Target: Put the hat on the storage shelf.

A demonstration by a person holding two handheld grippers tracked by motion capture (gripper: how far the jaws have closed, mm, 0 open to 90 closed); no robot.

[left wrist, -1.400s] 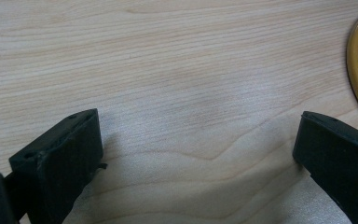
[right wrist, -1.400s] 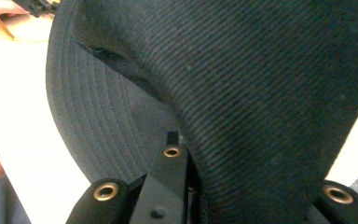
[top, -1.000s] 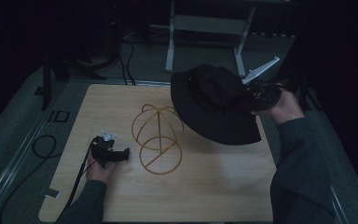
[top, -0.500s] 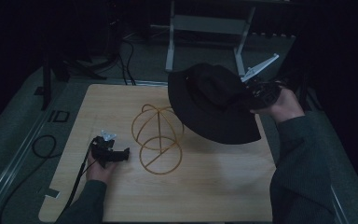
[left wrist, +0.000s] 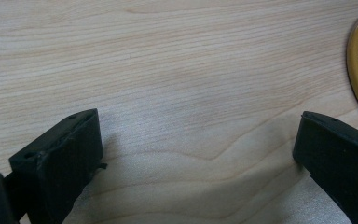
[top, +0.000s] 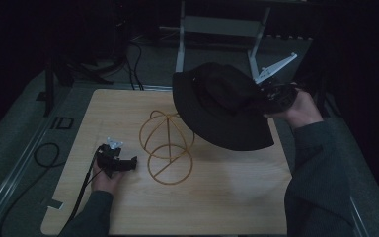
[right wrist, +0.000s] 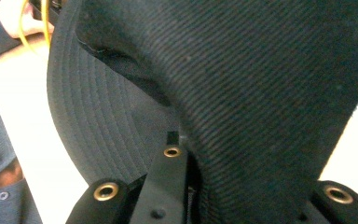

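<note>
Black hat (top: 217, 106) tilted, brim sloping toward table (top: 227, 197).

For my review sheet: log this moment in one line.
right claw: shut on black hat | hat: above wire stand | left claw: open on table

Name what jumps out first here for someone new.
The black brimmed hat, held in the air over the table's far right by the right tongs, which are clamped on its fabric. Next, the yellow wire hat stand at the middle of the wooden table, bare. The left tongs rest open beside it.
</note>
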